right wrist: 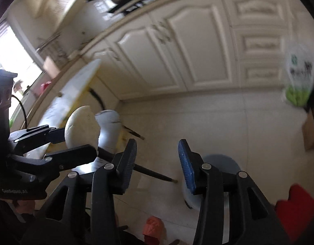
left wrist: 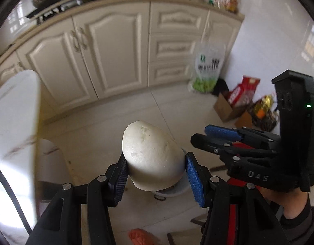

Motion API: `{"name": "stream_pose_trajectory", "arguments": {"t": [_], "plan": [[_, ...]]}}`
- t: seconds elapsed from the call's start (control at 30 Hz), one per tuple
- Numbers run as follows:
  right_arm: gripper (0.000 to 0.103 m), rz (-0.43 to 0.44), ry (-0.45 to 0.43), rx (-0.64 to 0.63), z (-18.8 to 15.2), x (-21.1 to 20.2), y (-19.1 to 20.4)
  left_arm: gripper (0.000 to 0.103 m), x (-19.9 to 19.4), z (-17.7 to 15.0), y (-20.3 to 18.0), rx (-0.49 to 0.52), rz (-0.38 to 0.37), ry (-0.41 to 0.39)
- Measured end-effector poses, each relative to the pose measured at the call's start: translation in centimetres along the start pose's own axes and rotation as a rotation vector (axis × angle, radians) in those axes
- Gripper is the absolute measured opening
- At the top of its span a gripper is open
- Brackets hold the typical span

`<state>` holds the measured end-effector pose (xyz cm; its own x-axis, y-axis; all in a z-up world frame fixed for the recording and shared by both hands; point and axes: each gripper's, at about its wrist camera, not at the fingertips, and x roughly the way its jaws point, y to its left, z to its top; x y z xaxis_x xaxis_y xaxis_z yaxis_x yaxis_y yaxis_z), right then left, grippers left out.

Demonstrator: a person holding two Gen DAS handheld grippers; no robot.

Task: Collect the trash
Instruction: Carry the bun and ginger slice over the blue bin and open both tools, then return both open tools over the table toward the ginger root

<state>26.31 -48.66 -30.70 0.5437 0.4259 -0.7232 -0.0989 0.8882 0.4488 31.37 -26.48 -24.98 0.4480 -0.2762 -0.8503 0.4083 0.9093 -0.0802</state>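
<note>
While left gripper [left wrist: 156, 170] clamps white bun [left wrist: 152, 157] at frame centre, bun hides most of pale bin [left wrist: 178, 189] below it. Right gripper [right wrist: 157, 163] jaws apart, nothing between; bin [right wrist: 228, 163] partly hidden behind right finger. Cabinets [right wrist: 197, 51] blurred. Orange thing [right wrist: 153, 227] at bottom edge, unclear.

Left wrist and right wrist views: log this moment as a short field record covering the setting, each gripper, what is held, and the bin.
setting: kitchen floor in front of cream cabinets
left gripper: shut on white bun
right gripper: open, nothing between its pads
bin: pale round bin on the floor, below the right gripper; in the left wrist view it is mostly hidden behind the bun
bun over bin: appears so in the left wrist view, not certain
image quality: motion blur in both views
</note>
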Motion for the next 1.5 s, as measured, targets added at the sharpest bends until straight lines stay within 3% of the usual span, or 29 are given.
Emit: {"name": "stream_pose_trajectory", "arguments": {"t": [0.13, 0.4, 0.5, 0.63, 0.77, 0.87, 0.93, 1.17, 1.33, 1.5], "plan": [[0.057, -0.056, 0.011, 0.039, -1.4, 0.3, -3.0, 0.050, 4.9, 1.2, -0.7, 0.018, -0.016, 0.074], [0.064, -0.145, -0.010, 0.118, -2.9, -0.8, -7.2, 0.054, 13.3, 6.1, -2.8, 0.059, -0.024, 0.163], [0.065, -0.158, -0.009, 0.131, -3.0, -1.0, -7.8, 0.072, 14.3, 7.8, -3.3, 0.069, 0.020, 0.152], [0.065, -0.157, -0.020, 0.135, -3.3, -1.6, -7.5, 0.074, 13.7, 7.6, -5.2, 0.065, 0.032, 0.130], [0.072, -0.153, -0.028, 0.116, -3.1, -2.3, -5.8, 0.074, 9.2, 5.1, -6.1, 0.071, 0.062, 0.082], [0.084, -0.144, -0.052, 0.092, -2.7, -3.6, -3.5, 0.075, 4.7, 3.6, -5.8, 0.076, 0.099, 0.021], [0.098, -0.136, -0.077, 0.068, -2.3, -4.8, -1.5, 0.077, 1.6, 2.7, -5.8, 0.071, 0.115, -0.028], [0.103, -0.113, -0.201, -0.029, -0.1, -9.1, 6.7, 0.090, -10.5, -1.5, -3.1, 0.011, 0.256, -0.218], [0.103, -0.095, -0.229, -0.100, 1.6, -9.4, 12.7, 0.093, -16.2, -4.6, 0.6, -0.056, 0.318, -0.258], [0.103, -0.050, -0.214, -0.186, 4.2, -6.6, 19.2, 0.093, -20.9, -6.7, 6.5, -0.188, 0.336, -0.288]]}}
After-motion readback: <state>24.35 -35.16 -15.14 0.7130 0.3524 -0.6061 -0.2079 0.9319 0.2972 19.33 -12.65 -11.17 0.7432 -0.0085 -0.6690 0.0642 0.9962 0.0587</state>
